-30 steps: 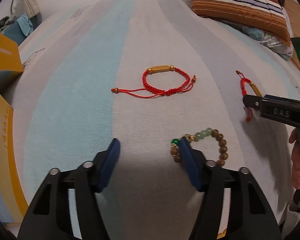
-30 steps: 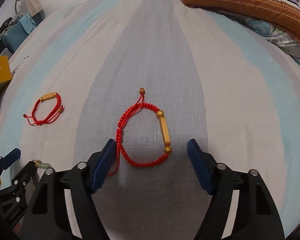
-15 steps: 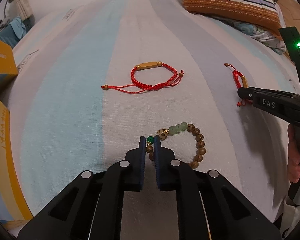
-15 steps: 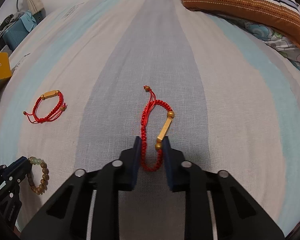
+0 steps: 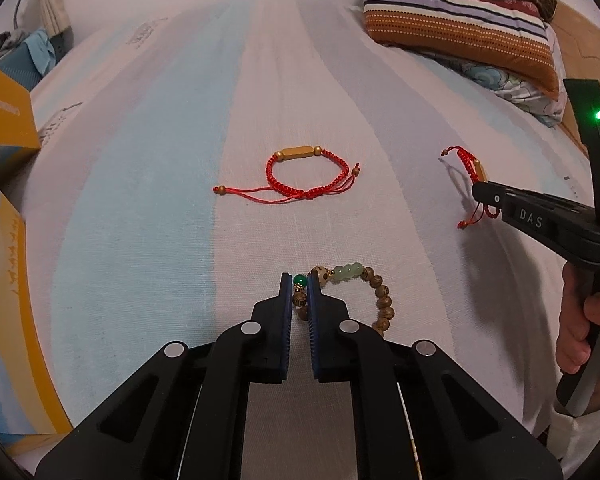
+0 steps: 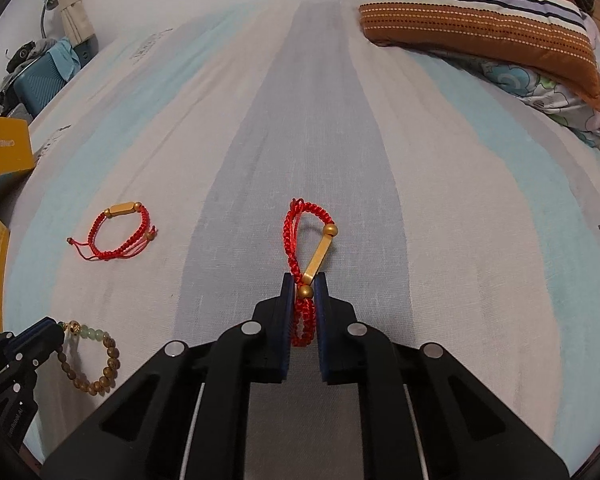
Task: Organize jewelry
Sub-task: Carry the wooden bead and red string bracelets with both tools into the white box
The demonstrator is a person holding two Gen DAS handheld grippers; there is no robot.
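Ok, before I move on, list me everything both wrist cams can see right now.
Beaded bracelet: 1, brown and green, pinched in left gripper.
Red cord bracelet: 1, gold bar, pinched in right gripper.
Second red cord bracelet: 1, gold bar, lying free on bed.
Bedsheet: 1, blue, grey, white stripes.
Striped pillow: 1, brown and maroon, far right.
Yellow boxes: 2, left edge.
Left gripper: black, blue pads.
Right gripper: black, blue pads.
Hand: 1, on right gripper's handle.

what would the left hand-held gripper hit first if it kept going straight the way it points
The left hand-held gripper, shut on the beaded bracelet, points across the striped bedsheet. The first thing ahead looks to be the loose red cord bracelet, roughly in line; depth is hard to judge through the fisheye.
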